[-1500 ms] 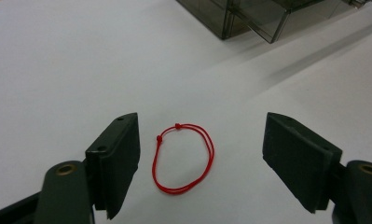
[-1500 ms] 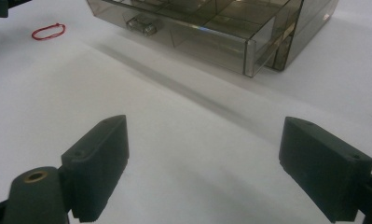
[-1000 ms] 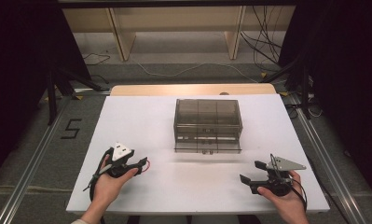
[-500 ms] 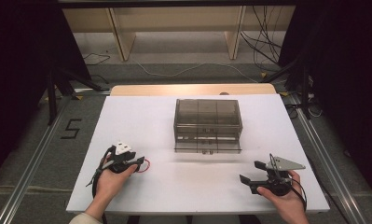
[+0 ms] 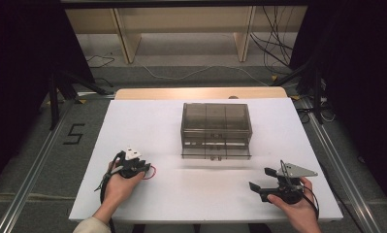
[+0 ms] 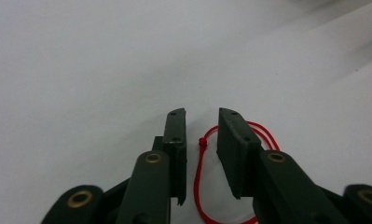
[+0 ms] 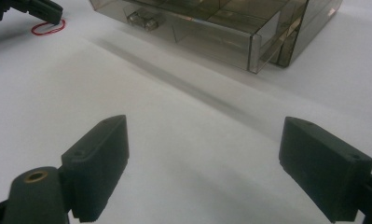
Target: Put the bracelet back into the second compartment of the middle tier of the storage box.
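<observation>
I am lowering my left claw [image 6: 201, 122], partly open, over the red string loop [image 6: 203, 186] on the white worktop [image 5: 201, 194], and I think squeezing comes next, while my right claw [image 5: 261, 179] is waiting wide open.

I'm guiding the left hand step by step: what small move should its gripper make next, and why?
Probably close the left gripper on the red string loop. Its jaws stand a little apart, with one side of the loop and its knot lying on the white table between them, so a small squeeze should catch it. The right gripper is wide open, apart from the smoky drawer box.
</observation>
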{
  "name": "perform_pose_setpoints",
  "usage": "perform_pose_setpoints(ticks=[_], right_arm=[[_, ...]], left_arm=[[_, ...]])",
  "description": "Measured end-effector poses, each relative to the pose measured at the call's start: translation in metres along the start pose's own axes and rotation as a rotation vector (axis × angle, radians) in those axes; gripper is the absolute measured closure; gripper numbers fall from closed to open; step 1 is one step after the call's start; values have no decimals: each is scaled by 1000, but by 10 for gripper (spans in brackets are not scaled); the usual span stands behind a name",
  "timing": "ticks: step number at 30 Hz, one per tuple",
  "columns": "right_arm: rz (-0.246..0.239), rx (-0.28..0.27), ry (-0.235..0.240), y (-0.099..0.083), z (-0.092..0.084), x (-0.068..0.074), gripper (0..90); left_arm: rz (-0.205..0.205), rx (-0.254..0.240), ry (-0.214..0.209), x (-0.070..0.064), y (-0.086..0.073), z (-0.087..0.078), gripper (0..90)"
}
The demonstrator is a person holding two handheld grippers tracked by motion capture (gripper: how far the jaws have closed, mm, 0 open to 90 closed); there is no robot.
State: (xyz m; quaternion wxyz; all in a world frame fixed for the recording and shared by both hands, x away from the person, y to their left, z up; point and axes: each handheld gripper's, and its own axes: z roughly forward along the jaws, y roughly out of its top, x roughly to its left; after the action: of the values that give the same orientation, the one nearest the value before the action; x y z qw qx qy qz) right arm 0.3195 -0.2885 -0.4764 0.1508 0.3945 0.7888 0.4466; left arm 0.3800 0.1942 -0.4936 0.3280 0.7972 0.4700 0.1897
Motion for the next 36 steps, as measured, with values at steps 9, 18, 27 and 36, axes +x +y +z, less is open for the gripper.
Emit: perform_pose_setpoints(ticks=[9,18,27,36], right_arm=[[-3,0,5,0,0,0,167],[-9,-6,10,0,0,0,167],[-7,-7,6,0,-1,0,167],[-9,-6,8,0,0,-1,168]], left_arm=[[-17,4,-7,-3,1,1,874],[-10,-6,-6,-3,0,1,881],[-15,-36,-9,-1,1,-4,882],[-11,-72,-17,-2,4,-9,882]])
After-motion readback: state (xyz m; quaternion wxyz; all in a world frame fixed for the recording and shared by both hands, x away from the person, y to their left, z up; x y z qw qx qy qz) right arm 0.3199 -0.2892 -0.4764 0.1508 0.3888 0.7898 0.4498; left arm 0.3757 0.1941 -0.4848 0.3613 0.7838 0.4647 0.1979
